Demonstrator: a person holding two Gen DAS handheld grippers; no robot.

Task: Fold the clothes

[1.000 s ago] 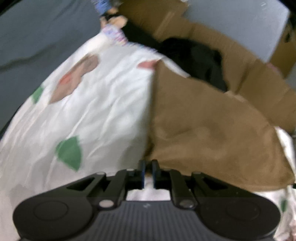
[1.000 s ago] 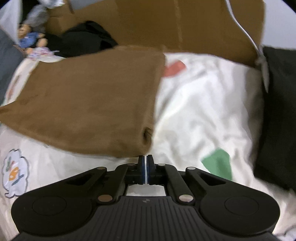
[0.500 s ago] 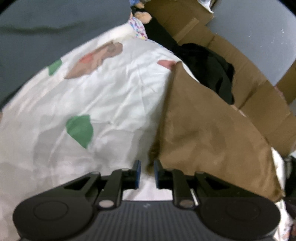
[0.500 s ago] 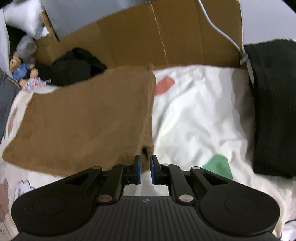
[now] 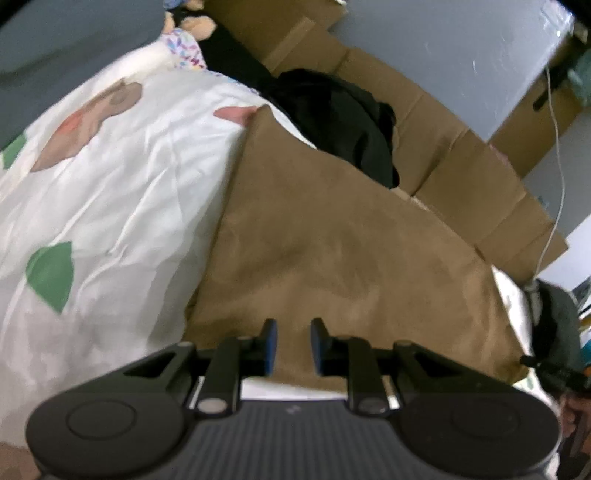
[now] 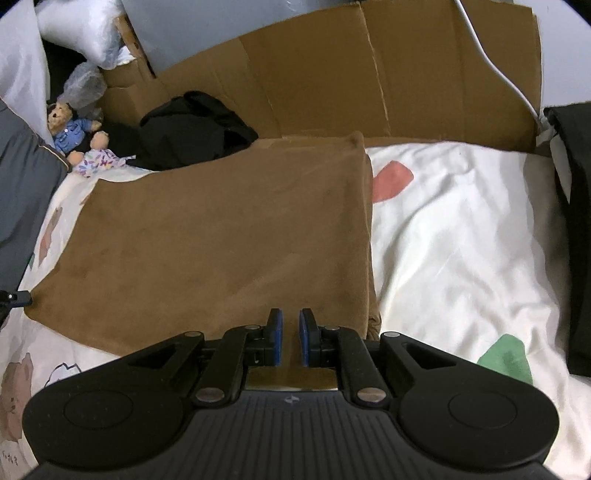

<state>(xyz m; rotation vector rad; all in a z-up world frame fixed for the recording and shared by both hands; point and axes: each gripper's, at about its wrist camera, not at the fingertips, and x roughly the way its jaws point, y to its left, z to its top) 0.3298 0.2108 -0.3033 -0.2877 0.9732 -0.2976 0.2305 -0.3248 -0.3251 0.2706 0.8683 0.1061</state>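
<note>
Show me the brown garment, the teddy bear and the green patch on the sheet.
brown garment [image 6: 221,236], right wrist view, middle of its flat top.
teddy bear [image 6: 68,129], right wrist view, its blue shirt.
green patch [image 5: 51,273], left wrist view, its middle.

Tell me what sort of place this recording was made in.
Probably a bedroom at home: a printed bedsheet covers a soft bed where the brown garment lies, a teddy bear sits at the far edge, and flattened cardboard leans behind.

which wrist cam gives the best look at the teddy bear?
Right wrist: the teddy bear is sharp at far left, head and blue top clear, beside the black clothes. Left wrist shows the bear only blurred and cut off at the top edge.
</note>
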